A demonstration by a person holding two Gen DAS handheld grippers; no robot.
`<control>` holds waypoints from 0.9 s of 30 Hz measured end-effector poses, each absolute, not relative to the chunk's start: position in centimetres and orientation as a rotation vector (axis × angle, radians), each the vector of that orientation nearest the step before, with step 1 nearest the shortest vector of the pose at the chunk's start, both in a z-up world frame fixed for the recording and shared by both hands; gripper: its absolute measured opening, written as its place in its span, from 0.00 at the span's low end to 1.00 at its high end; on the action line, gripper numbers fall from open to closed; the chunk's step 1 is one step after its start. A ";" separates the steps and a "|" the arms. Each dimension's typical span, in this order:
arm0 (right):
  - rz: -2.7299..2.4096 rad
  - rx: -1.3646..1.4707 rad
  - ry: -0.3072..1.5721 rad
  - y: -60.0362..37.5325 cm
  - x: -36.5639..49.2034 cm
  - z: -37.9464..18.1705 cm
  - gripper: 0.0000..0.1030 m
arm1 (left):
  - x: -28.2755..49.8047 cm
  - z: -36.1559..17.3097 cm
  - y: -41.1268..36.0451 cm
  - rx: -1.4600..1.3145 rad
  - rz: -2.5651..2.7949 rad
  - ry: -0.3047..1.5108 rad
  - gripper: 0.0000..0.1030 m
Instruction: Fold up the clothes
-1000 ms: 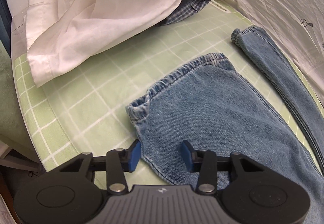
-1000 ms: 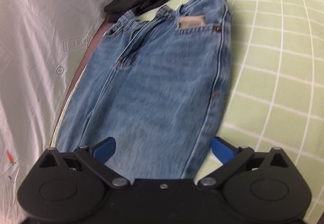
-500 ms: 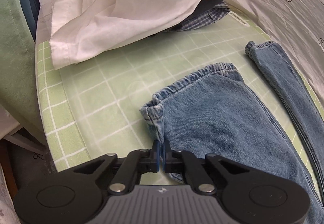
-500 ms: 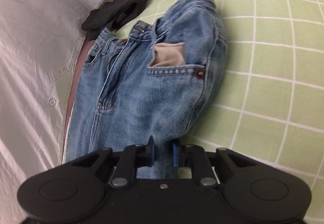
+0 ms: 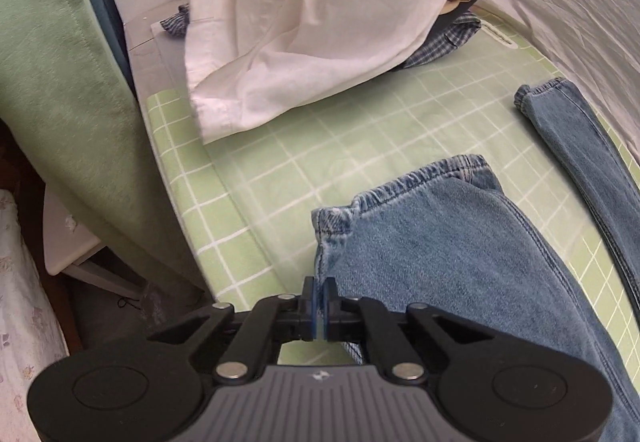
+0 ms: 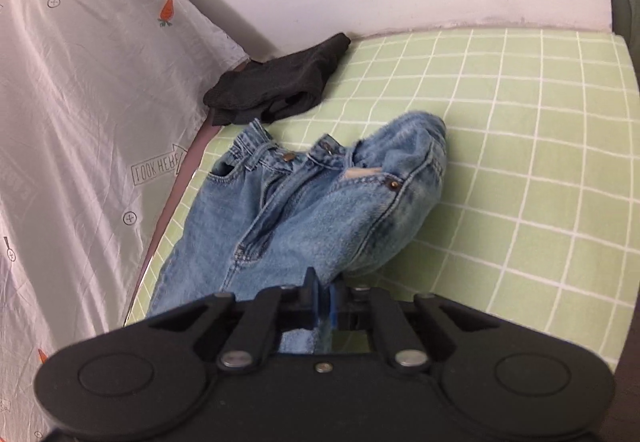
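The left gripper [image 5: 320,296] has its fingers pinched together on the hem edge of the jeans [image 5: 460,262], which spread toward 3 o'clock over the green checked surface [image 5: 280,162]; a white shirt [image 5: 312,22] is heaped at 12. The right gripper [image 6: 326,300] has its fingers clamped on the jeans' side seam below the waistband, a black garment [image 6: 280,82] at 11.

left gripper [image 5: 320,296]: black linkage arms | blue pads [image 5: 317,298] | silver pivot screws | two round black discs flanking a ribbed grey plate with small white logo || right gripper [image 6: 325,300]: black arms | blue pads [image 6: 333,302] | silver screws | round discs either side | plain black body, centre screw
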State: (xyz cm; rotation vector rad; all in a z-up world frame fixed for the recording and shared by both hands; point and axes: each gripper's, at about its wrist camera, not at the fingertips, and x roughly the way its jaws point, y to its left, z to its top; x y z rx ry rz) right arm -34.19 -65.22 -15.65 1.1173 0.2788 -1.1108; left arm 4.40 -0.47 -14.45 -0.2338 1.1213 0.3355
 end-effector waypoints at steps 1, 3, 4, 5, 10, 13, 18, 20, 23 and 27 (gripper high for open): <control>-1.114 1.078 0.285 -65.0 -34.1 -15.0 0.05 | 4.6 -14.6 -0.6 -0.230 0.334 1.131 0.03; -1.132 1.035 0.314 -64.8 -33.5 -14.9 0.05 | 5.6 -15.2 -1.2 -0.220 0.332 1.155 0.03; -1.141 1.015 0.327 -64.8 -33.2 -14.9 0.05 | 6.2 -15.7 -1.5 -0.214 0.331 1.169 0.03; -1.149 1.024 0.329 -64.8 -32.8 -15.2 0.05 | 6.8 -16.1 -1.9 -0.207 0.329 1.182 0.03; -1.172 0.984 0.361 -64.8 -30.4 -15.3 0.05 | 9.5 -16.6 -4.5 -0.171 0.283 1.195 0.03; -1.169 0.963 0.349 -65.3 -29.6 -14.4 0.05 | 11.5 -16.0 -5.9 -0.196 0.264 1.189 0.03; -1.178 0.956 0.321 -67.1 -27.8 -13.0 0.05 | 15.8 -13.6 -8.7 -0.282 0.226 1.131 0.03; -1.164 0.938 0.326 -68.5 -26.5 -12.6 0.05 | 17.6 -12.7 -9.8 -0.316 0.210 1.108 0.03; -1.133 0.930 0.318 -71.1 -24.5 -12.1 0.05 | 20.3 -11.2 -11.6 -0.365 0.184 1.071 0.03; -1.086 0.918 0.315 -75.9 -21.0 -13.1 0.05 | 27.5 -9.2 -17.8 -0.353 0.067 0.989 0.03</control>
